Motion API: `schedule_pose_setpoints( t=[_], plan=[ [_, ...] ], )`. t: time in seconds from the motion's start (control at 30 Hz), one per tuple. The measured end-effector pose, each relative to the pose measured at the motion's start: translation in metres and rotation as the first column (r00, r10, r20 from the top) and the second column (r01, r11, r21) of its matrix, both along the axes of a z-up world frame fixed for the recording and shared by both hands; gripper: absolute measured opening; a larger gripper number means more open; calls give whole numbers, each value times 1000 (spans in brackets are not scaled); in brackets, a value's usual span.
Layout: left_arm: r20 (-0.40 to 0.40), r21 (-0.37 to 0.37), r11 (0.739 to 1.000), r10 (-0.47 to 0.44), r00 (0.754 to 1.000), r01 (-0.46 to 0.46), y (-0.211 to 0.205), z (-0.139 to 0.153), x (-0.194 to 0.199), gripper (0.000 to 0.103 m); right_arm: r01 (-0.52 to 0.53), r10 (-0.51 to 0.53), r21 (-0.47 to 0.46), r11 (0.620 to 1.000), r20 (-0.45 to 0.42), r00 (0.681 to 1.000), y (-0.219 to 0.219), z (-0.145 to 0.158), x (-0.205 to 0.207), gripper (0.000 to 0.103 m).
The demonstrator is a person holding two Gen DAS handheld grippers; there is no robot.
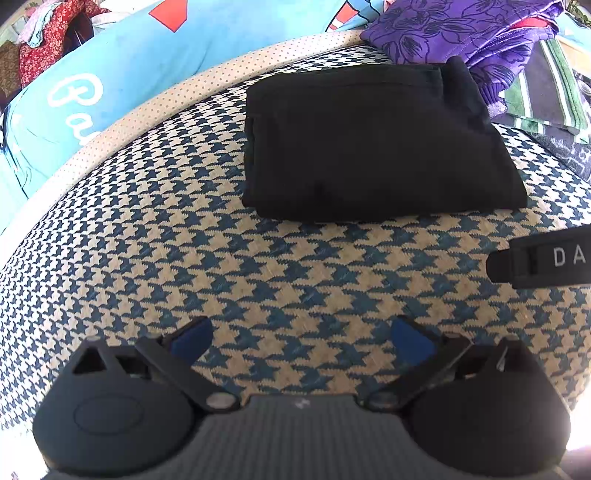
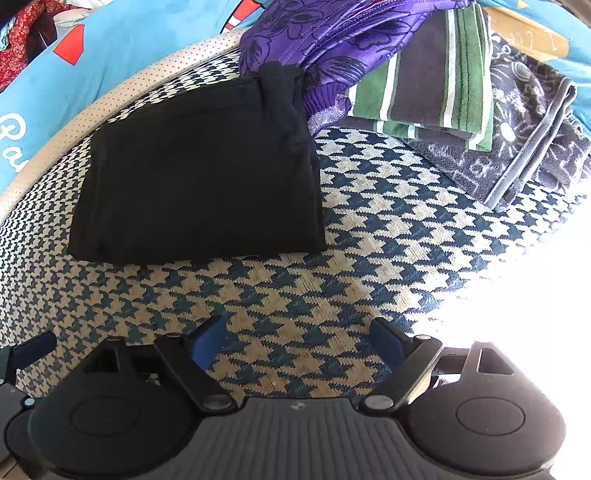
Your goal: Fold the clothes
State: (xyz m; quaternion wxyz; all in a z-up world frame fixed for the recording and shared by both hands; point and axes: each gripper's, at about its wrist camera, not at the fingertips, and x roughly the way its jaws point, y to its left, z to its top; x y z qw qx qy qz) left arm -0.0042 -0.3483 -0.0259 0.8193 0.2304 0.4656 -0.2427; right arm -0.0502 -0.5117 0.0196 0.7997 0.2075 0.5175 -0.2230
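Left wrist view: my houndstooth surface (image 1: 258, 266) fills the frame, with the folded black garment (image 1: 373, 144) lying flat on it ahead. Purple floral cloth (image 2: 317, 33) touches the garment's far right corner; a green striped towel (image 2: 432, 85) sits beside that. My left gripper (image 1: 299, 339) and my right gripper (image 2: 299, 343) both stand wide, nothing between the jaws.

This looks like a home, probably a bedroom or living room: a blue-and-cream houndstooth upholstered seat (image 1: 258, 266) with dotted cream piping (image 1: 147, 110) carries folded clothes, with a light-blue printed blanket (image 1: 122, 48) and a purple floral garment (image 2: 314, 33) behind.
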Motion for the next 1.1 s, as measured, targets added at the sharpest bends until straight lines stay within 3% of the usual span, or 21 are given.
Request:
schedule_pose_setpoints(
  t=[1.1],
  plan=[
    [-15, -16, 1000, 10, 1000, -10, 3, 2, 1, 103, -2, 2, 14, 1000, 9, 1000, 3, 1, 0, 85]
  ],
)
